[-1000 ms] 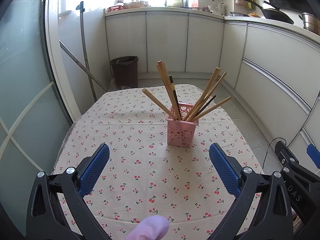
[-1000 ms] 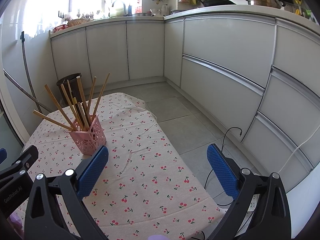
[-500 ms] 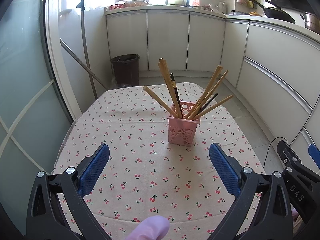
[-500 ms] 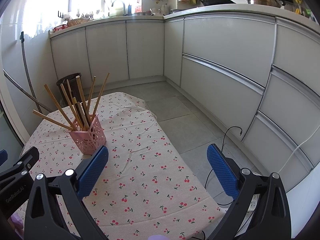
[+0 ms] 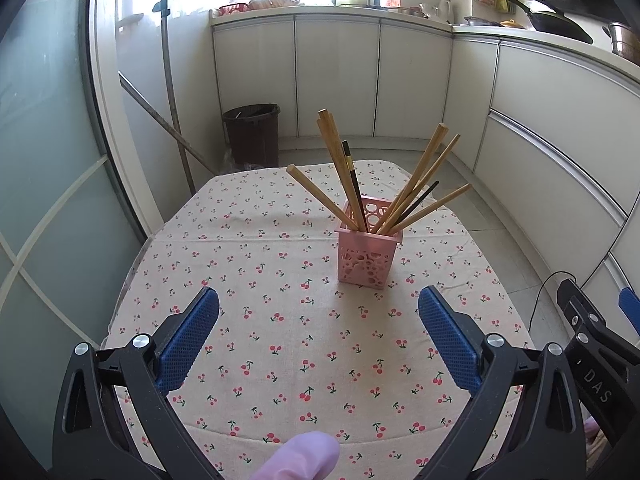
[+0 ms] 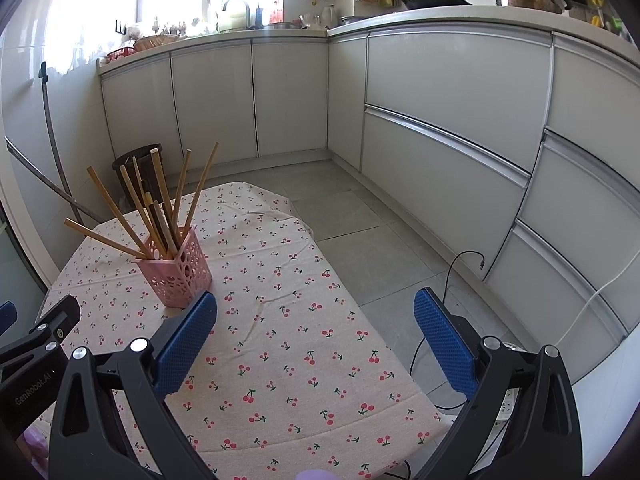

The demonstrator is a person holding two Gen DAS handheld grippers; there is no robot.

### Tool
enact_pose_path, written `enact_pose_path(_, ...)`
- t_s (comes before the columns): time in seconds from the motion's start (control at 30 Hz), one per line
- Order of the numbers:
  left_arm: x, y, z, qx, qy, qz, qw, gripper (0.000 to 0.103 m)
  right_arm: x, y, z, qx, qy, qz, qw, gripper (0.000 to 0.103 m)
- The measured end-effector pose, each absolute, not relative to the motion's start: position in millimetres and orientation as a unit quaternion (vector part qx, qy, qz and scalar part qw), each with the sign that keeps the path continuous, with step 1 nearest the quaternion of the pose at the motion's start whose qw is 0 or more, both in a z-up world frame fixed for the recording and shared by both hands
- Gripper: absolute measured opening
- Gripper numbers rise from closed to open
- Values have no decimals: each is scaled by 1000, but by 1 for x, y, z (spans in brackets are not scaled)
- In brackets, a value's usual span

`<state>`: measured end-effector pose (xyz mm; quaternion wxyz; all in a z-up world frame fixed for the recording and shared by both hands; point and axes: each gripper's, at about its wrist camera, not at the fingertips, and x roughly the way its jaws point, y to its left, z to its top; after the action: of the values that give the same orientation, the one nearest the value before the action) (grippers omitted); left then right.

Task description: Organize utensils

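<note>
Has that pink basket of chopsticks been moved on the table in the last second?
No. The pink basket sits on the same patch of cherry tablecloth in the right wrist view; in the left view only the camera shifted slightly.

chopstick tips (image 5: 366, 227) hidden inside holder (image 5: 366, 258)

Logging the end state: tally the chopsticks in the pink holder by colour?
Light wooden chopsticks: 6
Black chopsticks: 2
Total: 8, all standing in the pink holder as counted in the left wrist view; none lie on the cherry tablecloth.
</note>
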<state>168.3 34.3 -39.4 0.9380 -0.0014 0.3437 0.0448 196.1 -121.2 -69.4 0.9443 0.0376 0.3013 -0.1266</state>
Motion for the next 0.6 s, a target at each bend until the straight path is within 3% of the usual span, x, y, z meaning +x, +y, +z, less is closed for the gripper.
enact_pose_path(0.6,168,32,-42,7,344,47,938,96,197,-121,-70,37,303,-126,944,96)
